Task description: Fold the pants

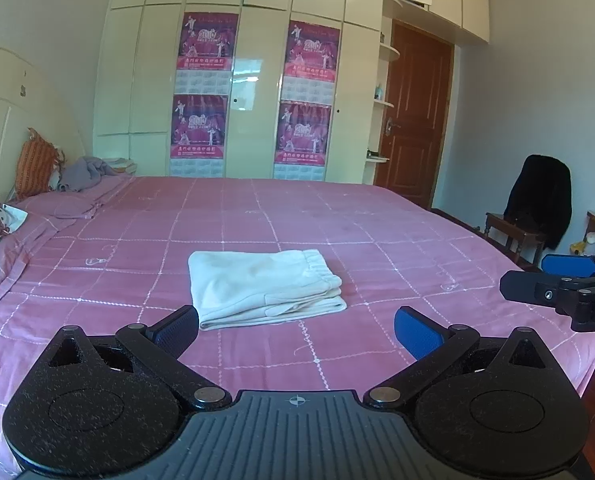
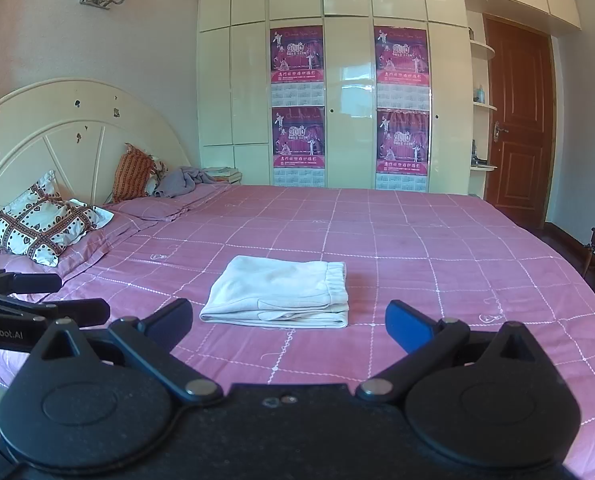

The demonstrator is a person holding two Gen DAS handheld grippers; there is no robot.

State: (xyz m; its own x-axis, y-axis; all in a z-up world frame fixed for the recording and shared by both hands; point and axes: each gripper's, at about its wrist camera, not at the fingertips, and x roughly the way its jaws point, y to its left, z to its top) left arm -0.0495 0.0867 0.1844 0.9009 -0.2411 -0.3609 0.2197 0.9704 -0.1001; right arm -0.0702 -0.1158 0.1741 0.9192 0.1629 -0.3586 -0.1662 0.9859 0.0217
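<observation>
A pair of cream-white fabric pants [image 1: 263, 286], folded into a compact rectangular stack with the gathered elastic waistband on its right side, lies flat near the middle of a wide bed covered in a pink bedspread with a white grid pattern [image 1: 377, 224]. The left gripper [image 1: 296, 326], black with one blue-padded finger, is held above the near edge of the bed with its jaws spread wide apart and nothing between them; the folded pants sit just beyond its fingertips, untouched. The right gripper [image 2: 288, 320] is likewise spread wide and holds nothing, with the pants just ahead of it. At the head of the bed, to the left, are a cream curved headboard [image 2: 57, 128], a white patterned pillow [image 2: 43, 222] and an orange striped cushion [image 2: 131, 178]. Behind the bed stands a cream wardrobe with purple calendar posters [image 2: 297, 100] beside a brown wooden door [image 2: 519, 120].
</observation>
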